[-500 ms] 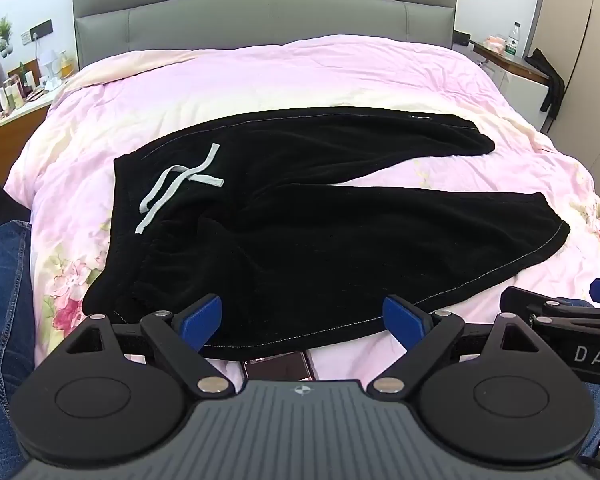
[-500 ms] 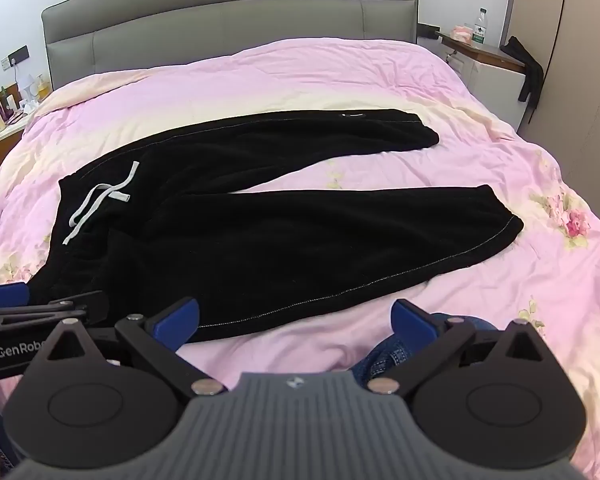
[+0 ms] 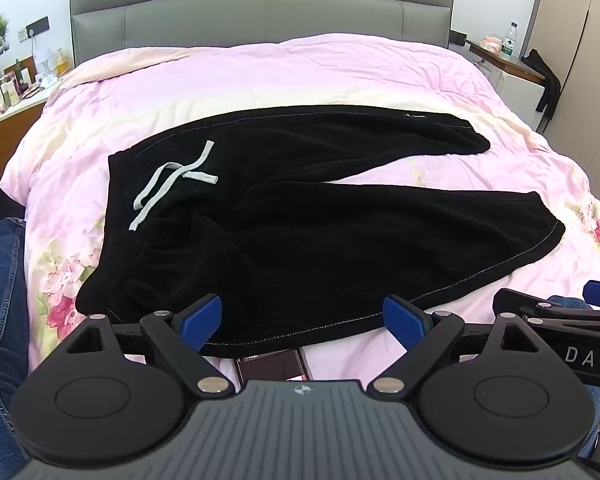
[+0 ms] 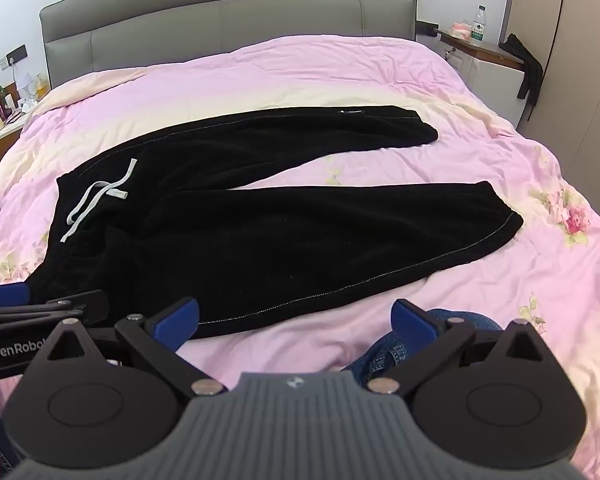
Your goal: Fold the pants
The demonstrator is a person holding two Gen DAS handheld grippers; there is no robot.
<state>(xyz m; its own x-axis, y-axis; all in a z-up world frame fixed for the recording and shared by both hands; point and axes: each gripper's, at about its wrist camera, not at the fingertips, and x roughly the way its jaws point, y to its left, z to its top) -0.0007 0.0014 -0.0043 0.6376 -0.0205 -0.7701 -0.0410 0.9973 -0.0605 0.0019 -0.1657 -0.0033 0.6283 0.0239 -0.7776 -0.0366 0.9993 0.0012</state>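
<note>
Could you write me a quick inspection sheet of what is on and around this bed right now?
Surface: pink floral duvet, wrinkled.
Job's things: black pants spread out unfolded, legs apart, white drawstring loose.
Clutter: phone by the near pants edge.
Grippers: left gripper and right gripper both open, holding nothing, near the pants' close edge.
Cables: nothing seen.
Surroundings: grey headboard; nightstand with bottle.
</note>
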